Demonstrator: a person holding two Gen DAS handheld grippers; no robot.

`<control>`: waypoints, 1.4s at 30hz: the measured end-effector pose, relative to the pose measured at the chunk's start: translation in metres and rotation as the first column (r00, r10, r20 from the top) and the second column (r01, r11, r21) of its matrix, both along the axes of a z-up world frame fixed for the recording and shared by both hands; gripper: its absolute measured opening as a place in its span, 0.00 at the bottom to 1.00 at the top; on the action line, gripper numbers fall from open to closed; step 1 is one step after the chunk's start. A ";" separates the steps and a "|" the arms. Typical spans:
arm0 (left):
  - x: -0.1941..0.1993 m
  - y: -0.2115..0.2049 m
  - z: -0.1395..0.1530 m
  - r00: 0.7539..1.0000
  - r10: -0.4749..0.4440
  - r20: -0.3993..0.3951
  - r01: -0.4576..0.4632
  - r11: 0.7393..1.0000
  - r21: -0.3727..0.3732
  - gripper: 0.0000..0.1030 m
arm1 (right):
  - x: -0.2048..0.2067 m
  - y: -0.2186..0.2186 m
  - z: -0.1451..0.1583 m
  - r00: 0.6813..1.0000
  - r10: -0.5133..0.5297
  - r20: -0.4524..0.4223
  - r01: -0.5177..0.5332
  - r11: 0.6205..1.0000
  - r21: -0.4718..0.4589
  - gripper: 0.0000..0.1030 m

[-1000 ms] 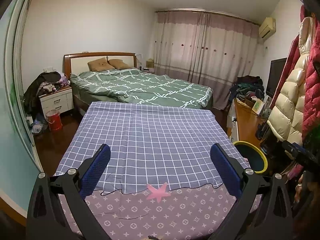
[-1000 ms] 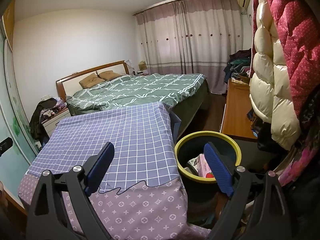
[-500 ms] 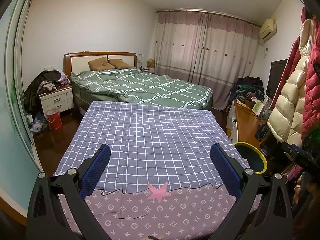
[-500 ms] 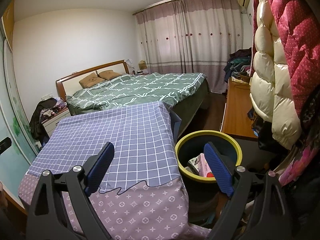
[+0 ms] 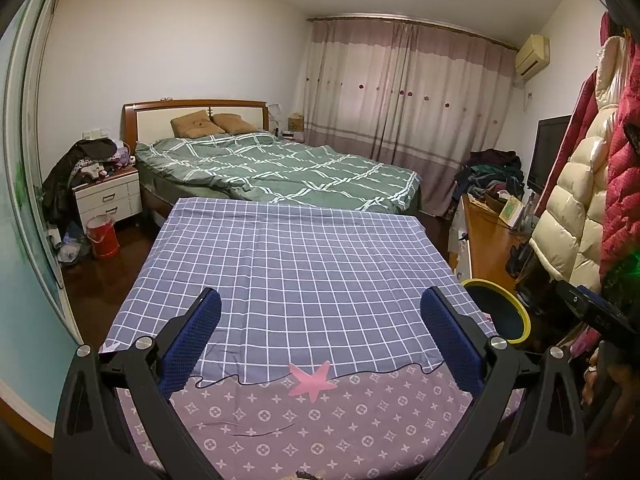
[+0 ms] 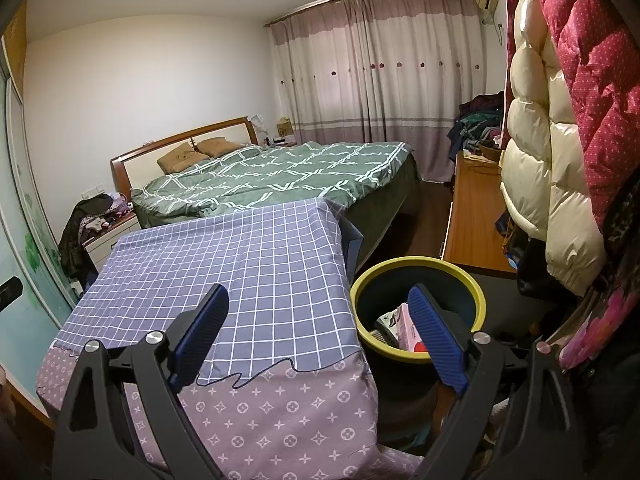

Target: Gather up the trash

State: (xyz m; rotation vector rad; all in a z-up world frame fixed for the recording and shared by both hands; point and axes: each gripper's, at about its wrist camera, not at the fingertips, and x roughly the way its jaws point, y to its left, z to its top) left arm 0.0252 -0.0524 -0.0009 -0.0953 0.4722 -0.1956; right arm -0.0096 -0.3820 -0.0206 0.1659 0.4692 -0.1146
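Observation:
A dark bin with a yellow rim point(image 6: 420, 274) stands right of the cloth-covered table point(image 6: 248, 264) and holds trash, including a pink and white packet point(image 6: 406, 326). The bin also shows in the left wrist view point(image 5: 516, 312) at the table's right side. My right gripper point(image 6: 316, 314) is open and empty, over the table's right edge beside the bin. My left gripper point(image 5: 320, 320) is open and empty above the checked cloth point(image 5: 296, 264). No loose trash shows on the table top.
A green bed point(image 5: 280, 168) lies beyond the table. A wooden desk point(image 6: 472, 216) and hanging padded coats point(image 6: 560, 120) crowd the right side. A white nightstand point(image 5: 108, 198) and a red bucket point(image 5: 103, 237) stand at the left.
The left wrist view has shifted slightly; the bin sits a little lower and further right in it. The right gripper has barely moved. Both stay open.

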 end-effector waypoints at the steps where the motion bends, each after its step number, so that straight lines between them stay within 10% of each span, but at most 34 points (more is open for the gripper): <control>1: 0.000 0.000 0.000 1.000 0.000 0.000 0.000 1.000 -0.001 0.95 | 0.000 0.000 0.000 1.000 0.000 -0.001 0.000 1.000 -0.001 0.84; 42: 0.005 -0.002 -0.008 1.000 -0.013 -0.022 0.013 1.000 -0.009 0.95 | 0.002 0.005 -0.002 1.000 0.005 -0.006 -0.005 1.000 0.002 0.84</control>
